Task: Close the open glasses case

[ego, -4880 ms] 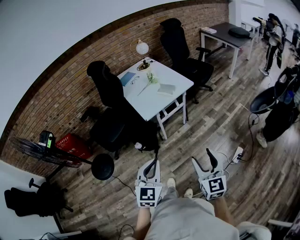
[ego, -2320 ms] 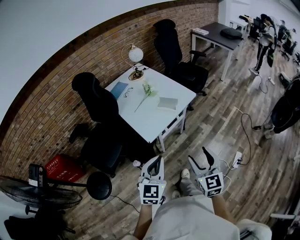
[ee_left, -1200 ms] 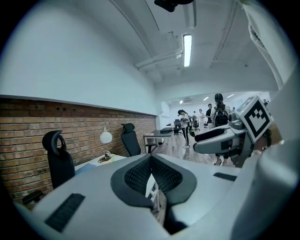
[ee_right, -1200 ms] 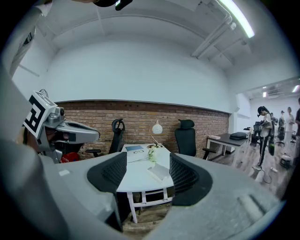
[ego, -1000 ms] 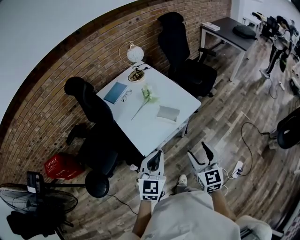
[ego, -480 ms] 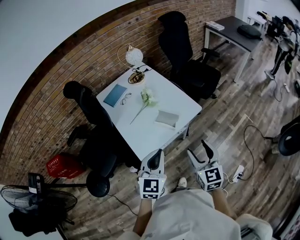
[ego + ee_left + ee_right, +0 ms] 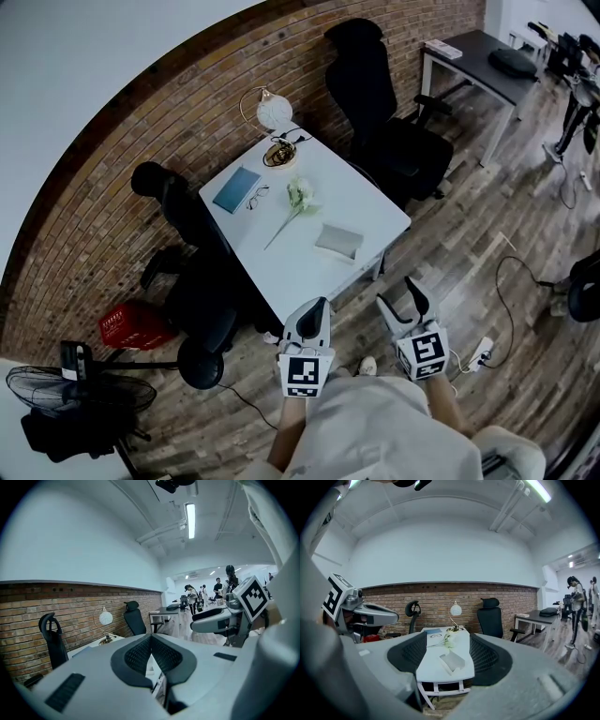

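A white table stands in front of me by the brick wall. On it lies a grey open glasses case, seen between the jaws in the right gripper view as the case. A pair of glasses lies farther back beside a flat blue item. My left gripper is held low, short of the table's near edge, with its jaws together and nothing in them; its pads meet at the tips. My right gripper stands open and empty, aimed at the table.
A white flower stem and a globe lamp are also on the table. Black office chairs flank it. A red basket and a fan stand at left, a power strip lies on the floor at right.
The table has come nearer over the frames as the person walked toward it. Both grippers keep the same pose in front of the body, left shut and right open.
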`<state>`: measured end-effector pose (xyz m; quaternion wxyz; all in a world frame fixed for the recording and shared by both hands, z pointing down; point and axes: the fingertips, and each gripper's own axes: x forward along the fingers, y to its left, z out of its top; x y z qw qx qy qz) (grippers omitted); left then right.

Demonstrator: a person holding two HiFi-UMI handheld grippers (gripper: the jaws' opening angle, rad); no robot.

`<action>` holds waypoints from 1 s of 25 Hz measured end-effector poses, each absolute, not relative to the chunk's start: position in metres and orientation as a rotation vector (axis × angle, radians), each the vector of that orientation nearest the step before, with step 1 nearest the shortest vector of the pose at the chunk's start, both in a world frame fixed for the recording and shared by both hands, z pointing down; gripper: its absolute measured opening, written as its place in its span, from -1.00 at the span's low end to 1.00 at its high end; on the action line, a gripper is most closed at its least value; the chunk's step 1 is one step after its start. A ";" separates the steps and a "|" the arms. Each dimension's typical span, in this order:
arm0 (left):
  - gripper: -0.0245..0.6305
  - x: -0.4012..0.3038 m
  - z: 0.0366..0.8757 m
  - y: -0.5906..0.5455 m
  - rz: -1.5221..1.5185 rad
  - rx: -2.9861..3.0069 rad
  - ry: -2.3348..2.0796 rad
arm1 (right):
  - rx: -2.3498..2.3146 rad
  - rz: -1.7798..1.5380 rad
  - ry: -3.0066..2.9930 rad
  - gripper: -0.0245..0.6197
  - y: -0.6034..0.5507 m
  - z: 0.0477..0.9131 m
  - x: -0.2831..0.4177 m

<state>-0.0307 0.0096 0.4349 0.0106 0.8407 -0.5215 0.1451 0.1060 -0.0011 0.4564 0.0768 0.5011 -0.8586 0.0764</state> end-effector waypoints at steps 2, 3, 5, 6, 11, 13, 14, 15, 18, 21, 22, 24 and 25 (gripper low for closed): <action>-0.91 -0.030 0.434 0.007 0.452 2.622 -1.635 | 1.495 0.226 -2.573 -0.03 -0.003 0.458 0.107; -0.91 -0.029 0.433 0.006 0.451 2.621 -1.637 | 1.492 0.226 -2.573 -0.03 -0.004 0.458 0.108; -0.91 -0.028 0.432 0.004 0.450 2.617 -1.639 | 1.487 0.228 -2.575 -0.03 -0.007 0.458 0.109; -0.91 -0.028 0.432 0.002 0.448 2.615 -1.642 | 1.485 0.228 -2.577 -0.03 -0.009 0.457 0.109; -0.91 -0.027 0.430 -0.009 0.434 2.625 -1.648 | 1.493 0.215 -2.575 -0.03 -0.021 0.455 0.111; -0.91 -0.026 0.430 -0.014 0.431 2.632 -1.644 | 1.501 0.210 -2.570 -0.03 -0.025 0.455 0.111; -0.91 -0.026 0.430 -0.016 0.430 2.633 -1.642 | 1.504 0.211 -2.567 -0.03 -0.027 0.455 0.112; -0.91 -0.026 0.431 -0.019 0.427 2.633 -1.639 | 1.508 0.211 -2.563 -0.03 -0.030 0.455 0.112; -0.91 -0.025 0.433 -0.030 0.417 2.640 -1.627 | 1.517 0.212 -2.552 -0.03 -0.039 0.457 0.112; -0.91 -0.026 0.434 -0.044 0.406 2.647 -1.614 | 1.525 0.210 -2.539 -0.03 -0.050 0.458 0.111; -0.91 -0.027 0.435 -0.049 0.403 2.648 -1.610 | 1.526 0.209 -2.534 -0.03 -0.055 0.458 0.111; -0.91 -0.028 0.438 -0.061 0.400 2.649 -1.601 | 1.531 0.210 -2.524 -0.03 -0.064 0.459 0.109; -0.91 -0.029 0.439 -0.066 0.399 2.649 -1.593 | 1.534 0.213 -2.519 -0.03 -0.069 0.460 0.108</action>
